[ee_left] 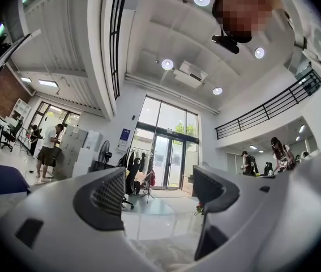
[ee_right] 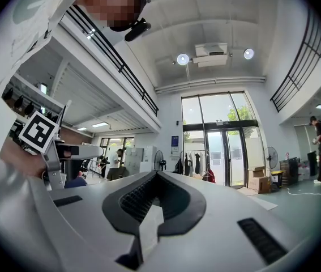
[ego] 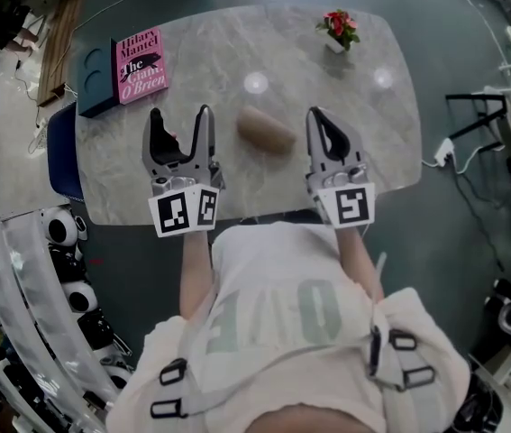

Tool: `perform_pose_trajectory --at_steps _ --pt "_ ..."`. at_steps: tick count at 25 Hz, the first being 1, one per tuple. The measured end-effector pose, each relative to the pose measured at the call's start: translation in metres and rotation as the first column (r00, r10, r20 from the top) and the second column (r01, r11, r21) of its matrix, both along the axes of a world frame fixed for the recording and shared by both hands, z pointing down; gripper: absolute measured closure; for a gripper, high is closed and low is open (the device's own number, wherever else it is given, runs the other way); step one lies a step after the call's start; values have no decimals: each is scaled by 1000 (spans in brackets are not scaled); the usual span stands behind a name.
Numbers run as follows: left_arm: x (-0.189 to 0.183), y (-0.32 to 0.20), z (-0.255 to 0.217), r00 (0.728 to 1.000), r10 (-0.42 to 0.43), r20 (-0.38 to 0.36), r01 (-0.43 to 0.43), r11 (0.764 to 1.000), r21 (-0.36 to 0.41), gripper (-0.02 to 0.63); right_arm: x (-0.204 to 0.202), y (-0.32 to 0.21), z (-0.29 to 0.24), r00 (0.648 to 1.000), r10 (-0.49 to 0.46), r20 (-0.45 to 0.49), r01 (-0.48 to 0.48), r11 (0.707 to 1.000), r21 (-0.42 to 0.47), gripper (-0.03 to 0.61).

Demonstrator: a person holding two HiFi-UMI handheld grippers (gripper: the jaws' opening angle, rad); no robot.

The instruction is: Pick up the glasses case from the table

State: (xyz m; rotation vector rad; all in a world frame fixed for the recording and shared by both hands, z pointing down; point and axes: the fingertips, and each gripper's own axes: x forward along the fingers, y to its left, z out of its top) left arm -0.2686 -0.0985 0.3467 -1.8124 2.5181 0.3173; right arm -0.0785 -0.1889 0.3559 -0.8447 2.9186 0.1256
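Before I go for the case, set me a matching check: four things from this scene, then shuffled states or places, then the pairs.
1 glasses case
2 book
3 left hand-held gripper
4 right hand-held gripper

A jaws together
B pink cover, far left
C jaws apart, nothing between
D brown, between the two hand-held grippers

Pairs: 1-D; 2-B; 3-C; 4-A

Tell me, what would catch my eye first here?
A brown rounded glasses case lies on the grey marbled table, between the open left gripper and the shut right gripper. Farther back, a pink paperback book sits at left and a small pot of red flowers at right.
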Motion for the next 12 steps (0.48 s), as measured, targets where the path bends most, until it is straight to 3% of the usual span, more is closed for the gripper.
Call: perform_pose_trajectory --at_steps 8,12 --pt "15 -7 -1 995 104 -5 -104 994 15 265 4 0 5 1000 12 -15 -12 1000 -6 577" --pt "20 -15 -3 991 130 29 -130 992 0 265 9 -1 7 1000 24 -20 -24 1000 -7 577"
